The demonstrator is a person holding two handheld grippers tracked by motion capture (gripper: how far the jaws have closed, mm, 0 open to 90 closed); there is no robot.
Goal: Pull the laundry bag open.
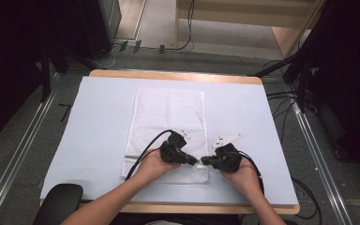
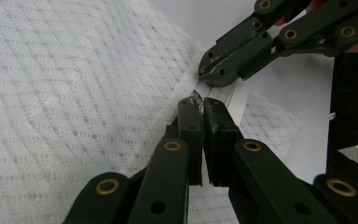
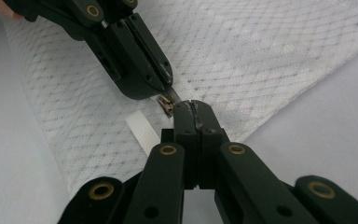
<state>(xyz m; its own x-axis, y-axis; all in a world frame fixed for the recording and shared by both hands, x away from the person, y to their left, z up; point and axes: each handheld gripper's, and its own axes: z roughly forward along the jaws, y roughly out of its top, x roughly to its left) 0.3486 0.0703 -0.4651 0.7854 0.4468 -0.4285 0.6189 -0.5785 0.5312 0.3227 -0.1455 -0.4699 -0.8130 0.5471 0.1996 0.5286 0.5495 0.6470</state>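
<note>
High view shows your left gripper and right gripper, fingers pinching what looks like the zipper pull of the mesh bag lying on the tabletop; tug apart too sharply and it slips free.

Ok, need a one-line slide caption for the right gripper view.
Right gripper shut on the mesh bag corner, left gripper pinching the zipper pull beside it.

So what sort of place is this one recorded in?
Probably a lab or studio recording bay: a table under a pale blue sheet, dark curtains at both sides, cables trailing across grey carpet, and metal rails on the floor.
</note>
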